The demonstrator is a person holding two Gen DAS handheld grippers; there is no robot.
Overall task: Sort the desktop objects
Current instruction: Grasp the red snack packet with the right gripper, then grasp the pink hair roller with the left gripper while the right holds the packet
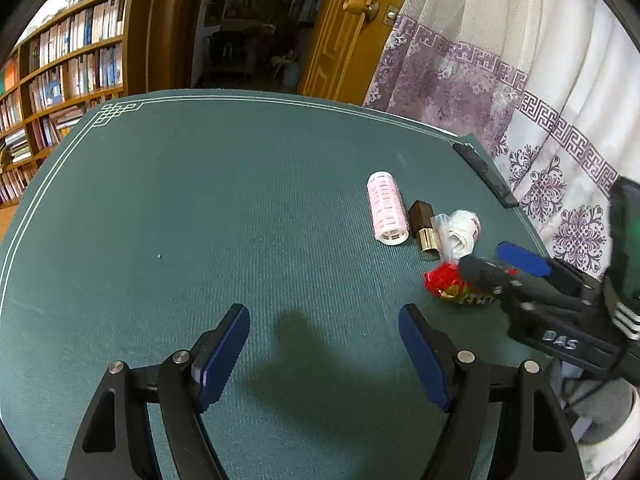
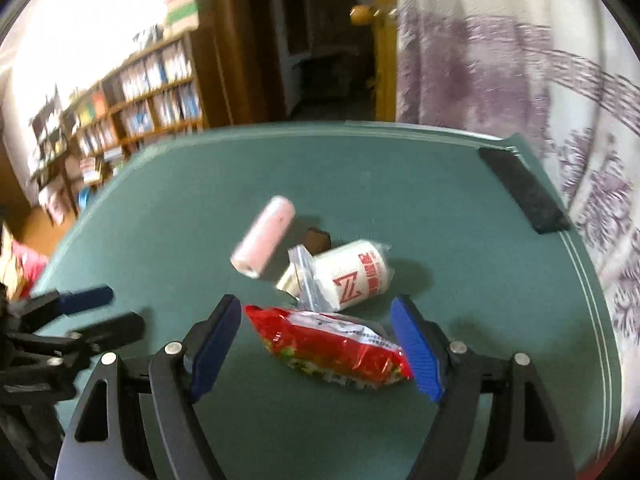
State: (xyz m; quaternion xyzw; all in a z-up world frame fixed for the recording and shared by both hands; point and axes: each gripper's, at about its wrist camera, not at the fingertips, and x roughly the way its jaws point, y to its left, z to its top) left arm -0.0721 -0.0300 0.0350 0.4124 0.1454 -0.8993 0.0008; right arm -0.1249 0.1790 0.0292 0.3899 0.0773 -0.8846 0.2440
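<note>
On the green mat (image 1: 200, 208) lie a pink hair roller (image 1: 387, 214), a brown-capped gold lipstick (image 1: 423, 230), a white bandage roll in clear wrap (image 1: 460, 234) and a red snack packet (image 1: 442, 282). My left gripper (image 1: 324, 316) is open over bare mat, left of the group. In the right wrist view the red packet (image 2: 332, 344) lies between the fingers of my open right gripper (image 2: 316, 304); its right end is close to the right pad (image 2: 416, 356) and a gap shows at the left pad. Behind it are the bandage roll (image 2: 356, 276) and the roller (image 2: 264, 240).
A flat black bar (image 2: 520, 188) lies near the mat's far right corner. A patterned curtain (image 1: 520, 92) hangs just past the right edge. A bookshelf (image 1: 68, 68) and a wooden door (image 1: 344, 32) stand beyond the table. My left gripper (image 2: 120, 310) shows at the right wrist view's left side.
</note>
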